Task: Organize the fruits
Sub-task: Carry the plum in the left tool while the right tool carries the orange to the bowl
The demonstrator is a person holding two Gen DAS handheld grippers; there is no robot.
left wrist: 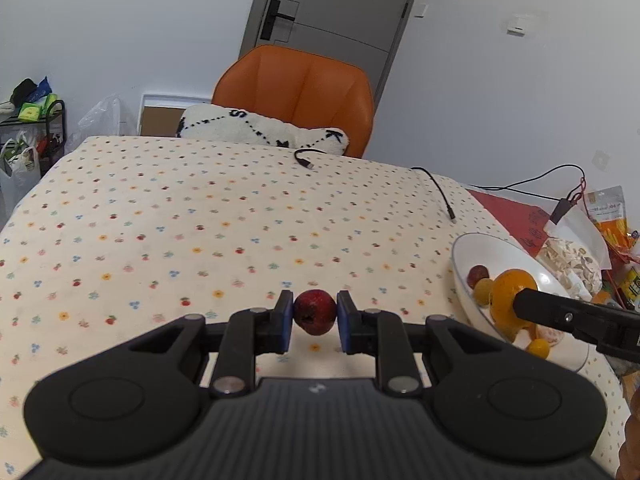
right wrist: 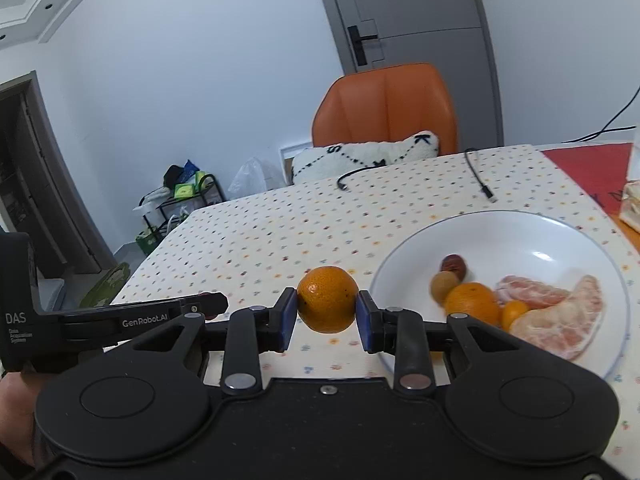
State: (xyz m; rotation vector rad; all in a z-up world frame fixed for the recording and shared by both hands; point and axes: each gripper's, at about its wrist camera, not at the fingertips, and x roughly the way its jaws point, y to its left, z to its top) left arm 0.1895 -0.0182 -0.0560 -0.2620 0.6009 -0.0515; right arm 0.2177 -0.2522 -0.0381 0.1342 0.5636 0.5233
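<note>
My left gripper is shut on a dark red fruit and holds it above the flowered tablecloth. My right gripper is shut on an orange, just left of the white bowl. The bowl holds another orange, a red fruit, a tan round fruit, a small orange fruit and peeled pomelo segments. In the left wrist view the bowl is at the right, with the right gripper's finger over it.
An orange chair with a white cushion stands behind the table. Black cables lie at the far edge. A red mat and snack bags lie right of the bowl. A rack stands far left.
</note>
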